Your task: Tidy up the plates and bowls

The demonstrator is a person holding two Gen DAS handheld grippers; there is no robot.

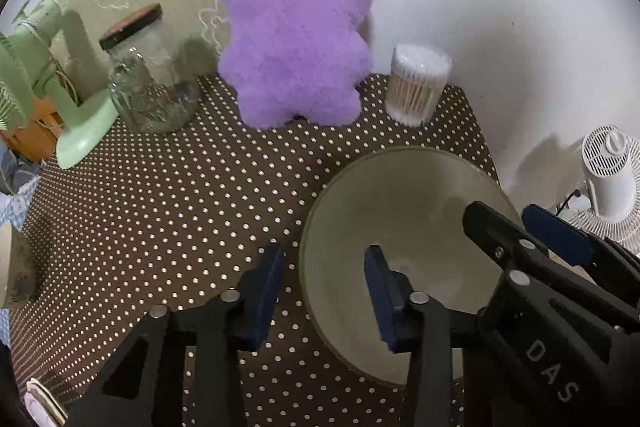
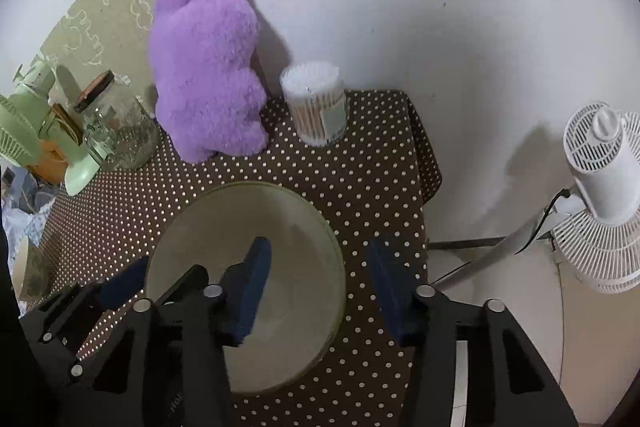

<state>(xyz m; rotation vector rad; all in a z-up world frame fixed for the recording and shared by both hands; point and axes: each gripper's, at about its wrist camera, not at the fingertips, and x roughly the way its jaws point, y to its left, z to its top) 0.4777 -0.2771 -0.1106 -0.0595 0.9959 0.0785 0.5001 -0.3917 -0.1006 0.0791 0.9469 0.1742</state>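
Both tongs straddle the rim of the pale green bowl at lower centre on the dotted worktop. Left tongs and right tongs stand part open, pads apparently clear of the rim.

Counter: covered by brown cloth with white polka dots, set against a white wall. Directly on it: pale green plate near front right; purple plush toy at back, leaning on wall; clear tub of cotton swabs just right of plush; lidded glass jar at left; green desk fan beyond jar.
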